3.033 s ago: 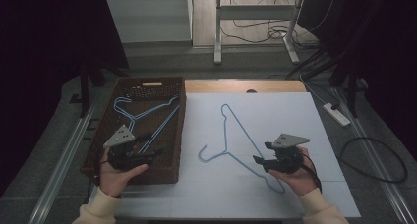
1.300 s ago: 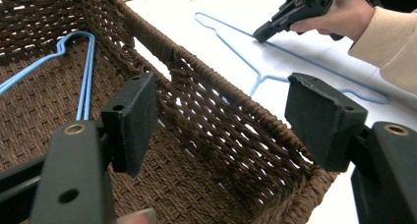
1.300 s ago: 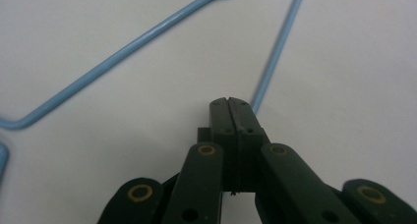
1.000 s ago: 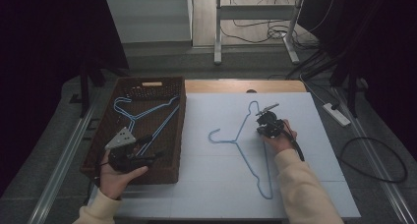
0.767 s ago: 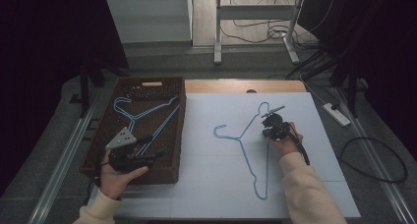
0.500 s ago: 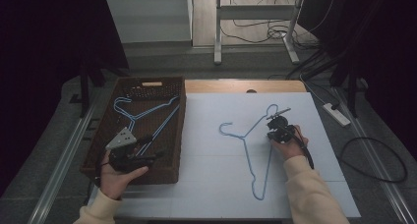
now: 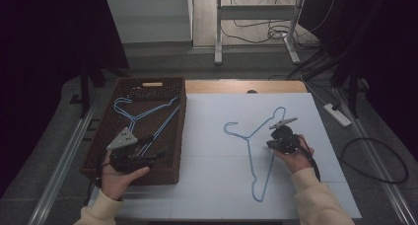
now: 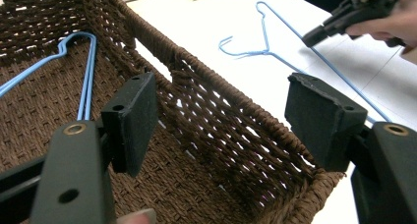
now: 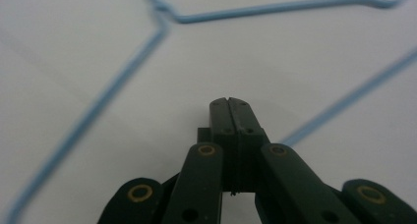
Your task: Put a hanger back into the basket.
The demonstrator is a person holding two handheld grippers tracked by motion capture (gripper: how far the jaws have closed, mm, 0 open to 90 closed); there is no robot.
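- Right gripper (image 7: 274, 142), high view: jaws pinched on the wire of the blue hanger (image 7: 249, 156) lying on the white table (image 7: 207, 136).
- Left gripper (image 8: 221, 123), left gripper view: jaws wide apart, empty, above the basket (image 8: 231, 121) wall.
- Right gripper view: jaws fully together, hanger wire running behind them.

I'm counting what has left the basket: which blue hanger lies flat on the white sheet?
The blue hanger beside the right gripper lies alone on the white sheet; the other hangers sit inside the brown wicker basket.

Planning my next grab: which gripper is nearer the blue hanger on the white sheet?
Right. The right gripper is shut on the blue hanger; the left gripper hovers open over the basket.
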